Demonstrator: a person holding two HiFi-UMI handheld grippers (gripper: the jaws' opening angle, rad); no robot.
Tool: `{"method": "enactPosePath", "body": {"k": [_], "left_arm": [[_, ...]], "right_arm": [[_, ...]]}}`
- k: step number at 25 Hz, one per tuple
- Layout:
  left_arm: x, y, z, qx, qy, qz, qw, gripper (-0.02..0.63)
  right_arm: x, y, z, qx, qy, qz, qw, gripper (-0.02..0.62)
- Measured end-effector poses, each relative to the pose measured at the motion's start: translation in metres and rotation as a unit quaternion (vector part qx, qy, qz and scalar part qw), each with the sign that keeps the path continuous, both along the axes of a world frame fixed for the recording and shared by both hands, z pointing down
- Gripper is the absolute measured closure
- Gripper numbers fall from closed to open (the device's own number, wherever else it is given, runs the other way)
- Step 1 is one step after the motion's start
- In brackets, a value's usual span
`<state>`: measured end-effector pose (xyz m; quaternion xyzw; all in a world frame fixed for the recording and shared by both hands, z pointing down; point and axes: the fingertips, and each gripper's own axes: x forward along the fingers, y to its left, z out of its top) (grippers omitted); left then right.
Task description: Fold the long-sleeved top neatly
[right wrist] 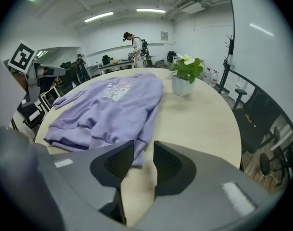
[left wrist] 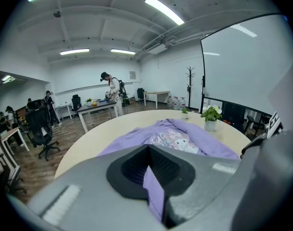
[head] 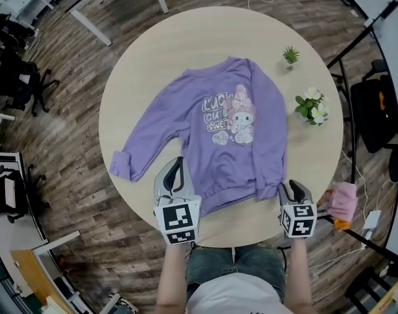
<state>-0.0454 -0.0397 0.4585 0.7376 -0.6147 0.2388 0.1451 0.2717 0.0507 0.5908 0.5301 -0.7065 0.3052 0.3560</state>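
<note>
Two grippers here and one purple long-sleeved top (head: pixel 231 133), which lies face-up on the round table (head: pixel 153 51) with the cartoon print showing and the hem toward the person. One sleeve (head: pixel 143 136) stretches out toward the table's left edge in the head view. The other sleeve runs down along the body, and its cuff (head: pixel 269 190) ends near the hem on the right side.

The left gripper (head: pixel 176 174) sits at the hem's left end, and its own view shows the jaws pressed together with a strip of purple fabric (left wrist: pixel 153 189) pinched between them. The right gripper (head: pixel 291 188) is just beside that cuff, with its jaws spread apart and the pads not pressing on anything. The cuff end lies right at the gap.

Also on the table, well clear of the top, are a small green plant (head: pixel 291 55) and a white-flowered plant (head: pixel 311 105)
</note>
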Motion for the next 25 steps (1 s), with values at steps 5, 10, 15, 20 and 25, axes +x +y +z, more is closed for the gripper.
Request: {"method": "enactPosePath", "body": {"k": [5,10,15,20,25], "left_arm": [[0.0,0.0,-0.003,0.004,0.004,0.002,1.0,0.604],[-0.002,0.001,-0.008,0.007,0.005,0.005,1.0,0.604],[-0.008,0.004,-0.008,0.008,0.008,0.0,0.9999,0.604],[-0.011,0.006,-0.005,0.005,0.009,-0.002,0.9999,0.604],[-0.014,0.01,-0.003,0.002,0.011,-0.007,0.9999,0.604]], "right_arm": [[-0.016,-0.011,-0.024,0.025,-0.022,-0.025,0.999,0.435],[-0.037,-0.006,-0.016,-0.001,-0.051,-0.037,0.998,0.376],[-0.06,0.008,-0.016,0.001,-0.048,-0.078,0.996,0.332],[-0.082,0.024,-0.002,-0.027,-0.044,-0.112,0.992,0.28],[-0.082,0.029,0.016,-0.035,0.002,-0.131,0.991,0.301]]}}
